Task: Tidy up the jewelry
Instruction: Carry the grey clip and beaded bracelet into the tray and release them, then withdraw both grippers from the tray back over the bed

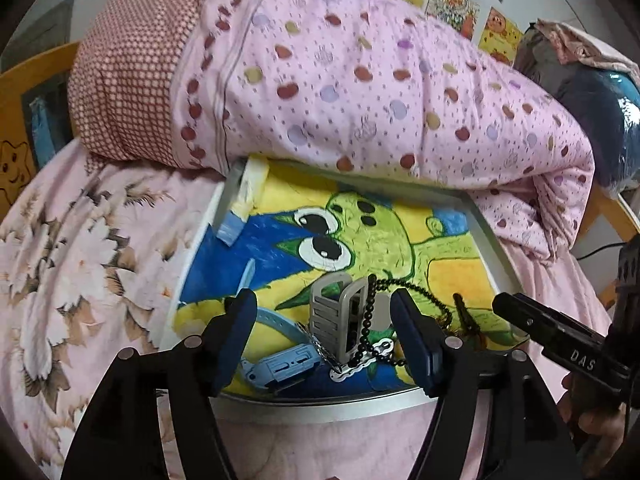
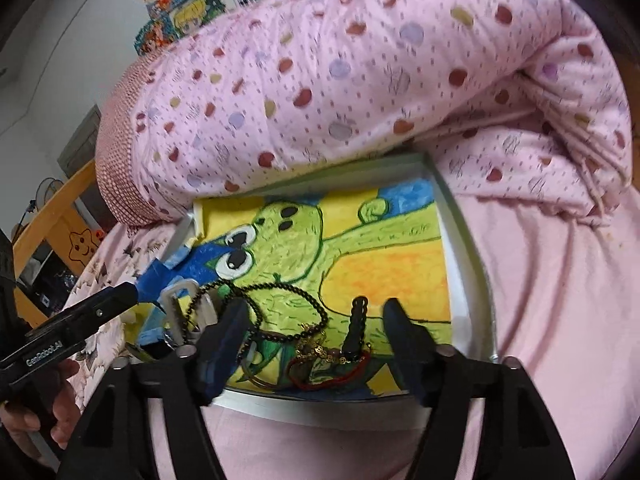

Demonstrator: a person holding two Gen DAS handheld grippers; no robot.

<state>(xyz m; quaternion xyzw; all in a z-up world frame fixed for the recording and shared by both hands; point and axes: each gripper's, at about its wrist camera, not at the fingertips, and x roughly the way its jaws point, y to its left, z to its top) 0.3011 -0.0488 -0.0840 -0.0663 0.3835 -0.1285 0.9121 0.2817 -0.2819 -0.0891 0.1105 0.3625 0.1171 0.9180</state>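
Both tools are held wide open with nothing gripped: the left tool (image 1: 324, 336) over a grey stand (image 1: 336, 316) draped with a black bead necklace (image 1: 370, 312), the right tool (image 2: 316, 344) over a red bracelet (image 2: 340, 376), all laid on a painted tray (image 2: 466, 280) on the bed (image 2: 560, 300)

Left wrist cam: low, close over near edge of framed painting (image 1: 360, 232) on bed, facing pink quilt (image 1: 360, 80). Right wrist cam: same direction, same closeness, offset right. Both share painting, quilt, black bead string (image 2: 280, 308); each sees other hand-held gripper.
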